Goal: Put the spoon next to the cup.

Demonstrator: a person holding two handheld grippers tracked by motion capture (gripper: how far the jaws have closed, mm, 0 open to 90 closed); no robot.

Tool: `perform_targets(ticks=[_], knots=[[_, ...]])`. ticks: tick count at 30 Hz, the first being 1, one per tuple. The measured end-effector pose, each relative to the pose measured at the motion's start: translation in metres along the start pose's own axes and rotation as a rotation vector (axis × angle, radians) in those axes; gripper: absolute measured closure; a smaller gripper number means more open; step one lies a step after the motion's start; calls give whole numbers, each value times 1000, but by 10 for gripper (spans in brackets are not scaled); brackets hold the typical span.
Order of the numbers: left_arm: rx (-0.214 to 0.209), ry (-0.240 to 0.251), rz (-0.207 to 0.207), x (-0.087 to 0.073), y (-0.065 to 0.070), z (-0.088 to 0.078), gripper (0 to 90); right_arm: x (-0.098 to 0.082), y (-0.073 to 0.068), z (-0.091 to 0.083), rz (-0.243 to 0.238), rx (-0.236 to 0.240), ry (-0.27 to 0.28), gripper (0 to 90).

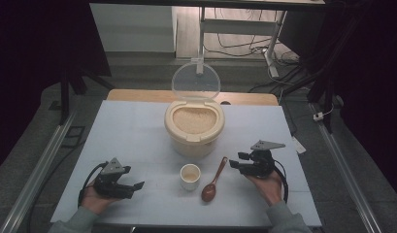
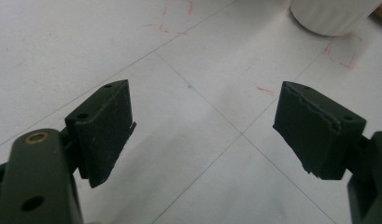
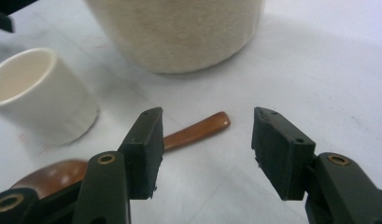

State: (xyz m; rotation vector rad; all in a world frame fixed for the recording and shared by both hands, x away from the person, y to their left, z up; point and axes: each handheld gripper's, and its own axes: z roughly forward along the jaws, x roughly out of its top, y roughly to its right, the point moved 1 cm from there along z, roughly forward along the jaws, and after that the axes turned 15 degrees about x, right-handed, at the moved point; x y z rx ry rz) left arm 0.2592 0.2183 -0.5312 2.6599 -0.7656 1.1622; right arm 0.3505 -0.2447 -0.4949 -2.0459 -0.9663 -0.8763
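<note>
A white sheet is spread over the bench [image 1: 133, 131], whose wooden edge is seen behind it; faint ruled lines and small red marks are seen on the sheet in the left gripper view. Beyond the bench a grey floor is seen, with cables trailing across it and the legs of a further desk at the back, while dark drapes close in both sides and metal rails run along the floor at left and right. At the middle of the bench a cream rice container [image 1: 194, 127] is placed, its clear lid [image 1: 195, 81] raised upright behind it and grain seen inside. In front of it a small white cup [image 1: 190, 176] is stood, and just beside the cup a brown wooden spoon [image 1: 213, 180] is laid, bowl towards the person. The right hand-held gripper [image 1: 241, 160] is held just right of the spoon's handle, jaws wide apart with nothing between them. The left hand-held gripper [image 1: 131, 185] is rested near the front left, jaws likewise wide and empty.
</note>
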Motion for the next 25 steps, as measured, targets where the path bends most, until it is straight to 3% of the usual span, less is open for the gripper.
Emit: perform_targets(ticks=[10,17,25], knots=[[1,2,-4,0,0,-1,190,-24,-9,-32,-64,28,25,437],[2,8,-10,0,0,-2,190,-34,-9,-43,-97,13,10,436],[2,13,-13,0,-1,-2,190,-36,-8,-46,-99,13,9,436]])
